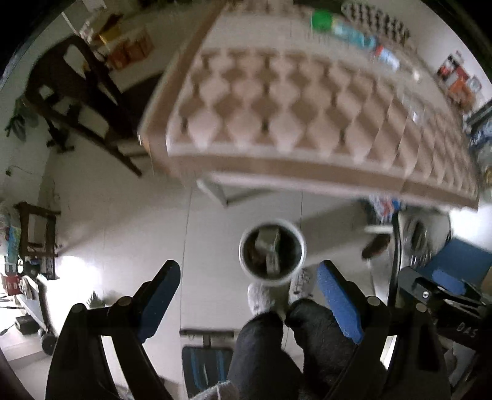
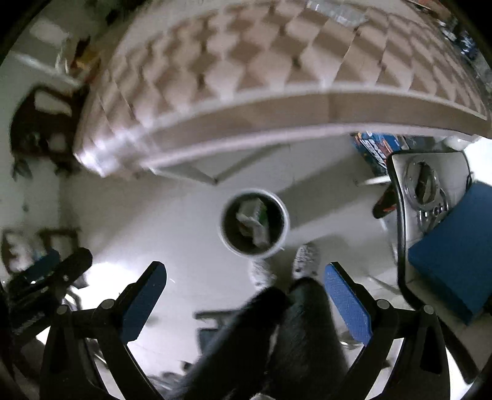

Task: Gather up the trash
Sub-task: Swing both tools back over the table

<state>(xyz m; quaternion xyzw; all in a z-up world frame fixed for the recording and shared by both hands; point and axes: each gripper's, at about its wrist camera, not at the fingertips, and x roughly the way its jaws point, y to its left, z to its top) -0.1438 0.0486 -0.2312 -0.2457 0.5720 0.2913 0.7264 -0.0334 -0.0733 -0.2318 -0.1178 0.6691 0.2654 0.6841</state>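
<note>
**Both grippers held empty above the white trash bin on the floor**

You are looking down past your own legs at a round white trash bin [image 1: 272, 251] standing upright on the pale floor [image 1: 123, 221]. The bin is your landmark. Inside it lie a few crumpled pieces of trash [image 1: 268, 249], pale grey and greenish; blur hides what they are.

Your left gripper [image 1: 247, 300] hangs above and just nearer to you than the bin, its jaws spread wide with nothing between them. Your right gripper [image 2: 246, 303] hangs likewise above the bin's near side, jaws wide apart and empty.

Your two feet in fuzzy grey slippers [image 1: 261, 297] stand just beside the bin's near rim, dark trousers above them.

Beyond the bin, a bench [image 1: 276, 117] with a tan and cream diamond-patterned cover fills the upper view. On its far end, well away from the bin, lies a clear plastic bottle [image 1: 347, 29] with a green cap. A dark wooden chair [image 1: 77, 92] stands beyond the bin to the left; a blue pad [image 2: 455, 255] sits to the bin's right.
</note>
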